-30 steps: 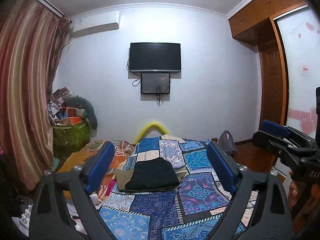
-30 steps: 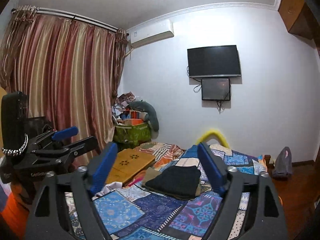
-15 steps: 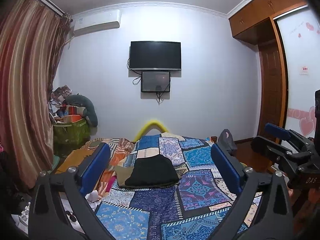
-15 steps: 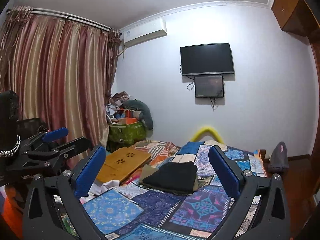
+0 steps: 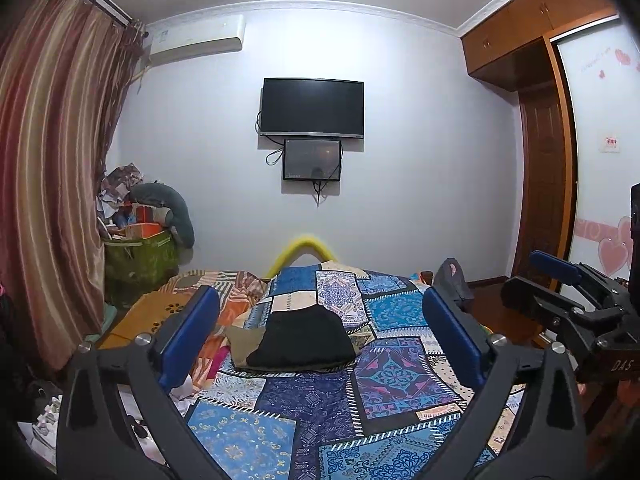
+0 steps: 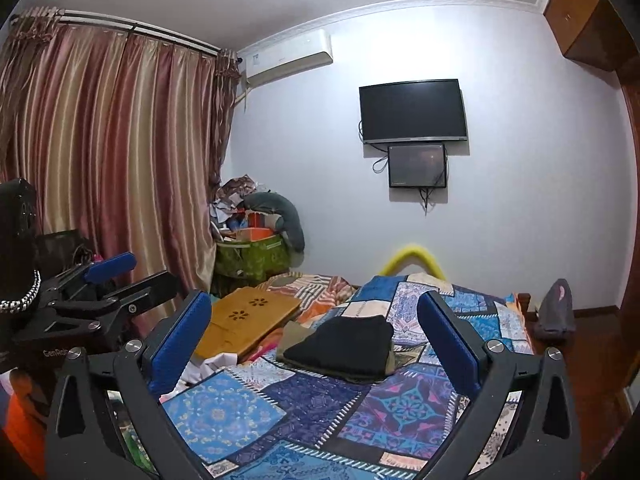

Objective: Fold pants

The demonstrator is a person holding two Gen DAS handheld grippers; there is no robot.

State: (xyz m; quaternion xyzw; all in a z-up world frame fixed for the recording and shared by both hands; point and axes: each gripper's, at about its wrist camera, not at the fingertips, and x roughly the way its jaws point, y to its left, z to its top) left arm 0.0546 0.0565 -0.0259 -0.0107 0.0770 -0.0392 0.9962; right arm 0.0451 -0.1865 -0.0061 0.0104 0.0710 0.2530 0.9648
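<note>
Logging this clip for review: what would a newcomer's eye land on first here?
The blue patchwork quilt on the bed, with folded black pants lying mid-bed atop an olive garment. Both grippers, left and right, hang open in front, holding nothing. A dark TV hangs on the far wall.

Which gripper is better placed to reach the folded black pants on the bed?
Left, slightly. Both grippers are open and empty. The black pants lie centred ahead of the left gripper, but a little left of centre for the right gripper.
</note>
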